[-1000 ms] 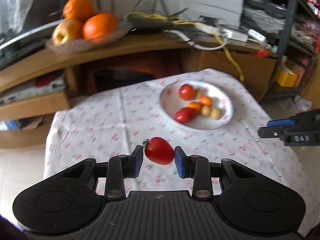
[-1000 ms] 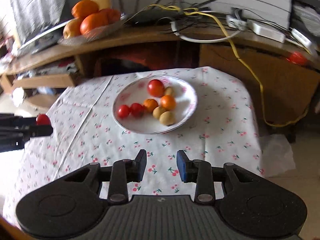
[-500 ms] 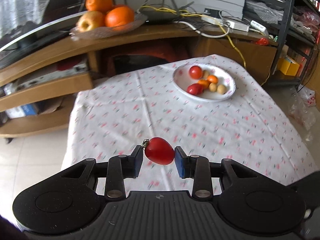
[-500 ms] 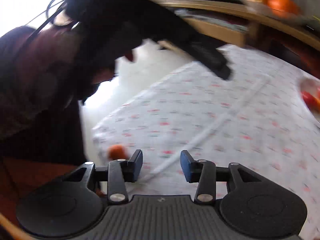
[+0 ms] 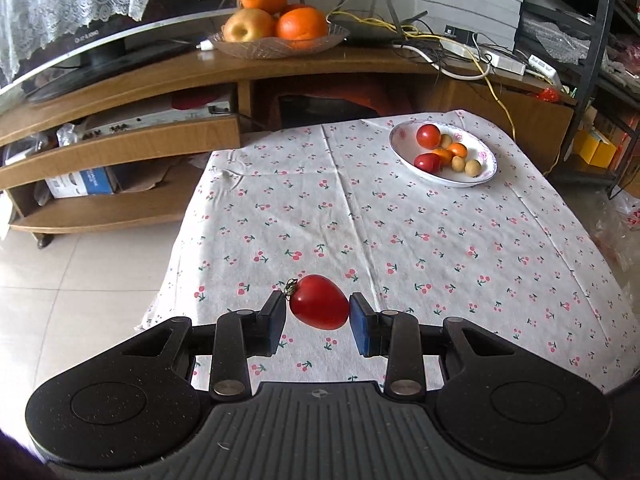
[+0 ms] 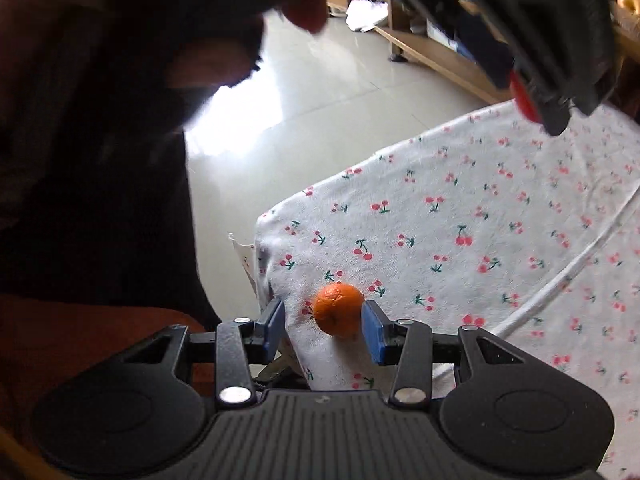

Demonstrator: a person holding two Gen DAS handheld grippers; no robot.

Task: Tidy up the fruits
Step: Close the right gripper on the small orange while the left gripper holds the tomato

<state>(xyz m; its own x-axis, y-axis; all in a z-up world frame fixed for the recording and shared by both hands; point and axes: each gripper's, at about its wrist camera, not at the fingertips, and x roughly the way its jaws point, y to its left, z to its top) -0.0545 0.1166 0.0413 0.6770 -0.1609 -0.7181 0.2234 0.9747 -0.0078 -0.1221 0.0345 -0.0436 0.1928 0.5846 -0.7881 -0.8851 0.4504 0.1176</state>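
My left gripper (image 5: 318,320) is shut on a red tomato (image 5: 319,302) with a green stem and holds it above the near part of the cherry-print tablecloth (image 5: 400,232). Far off at the right, a white plate (image 5: 486,162) carries tomatoes, small oranges and tan round fruits. In the right wrist view a small orange (image 6: 339,310) lies on the cloth by the table's corner. My right gripper (image 6: 323,326) stands open around it, and the orange sits close to the right finger. At the upper right of that view hangs the left gripper (image 6: 552,80) with its tomato.
Behind the table is a wooden TV stand (image 5: 160,76) with a glass bowl of oranges and an apple (image 5: 280,36), cables and a television. A metal shelf (image 5: 592,40) stands at the right. A person's dark sleeve (image 6: 100,140) fills the left of the right wrist view. Tiled floor (image 6: 320,92) lies past the corner.
My left gripper drew back from the plate, still holding the tomato. My right gripper swung away from the plate to the table's near corner and now brackets the small orange.
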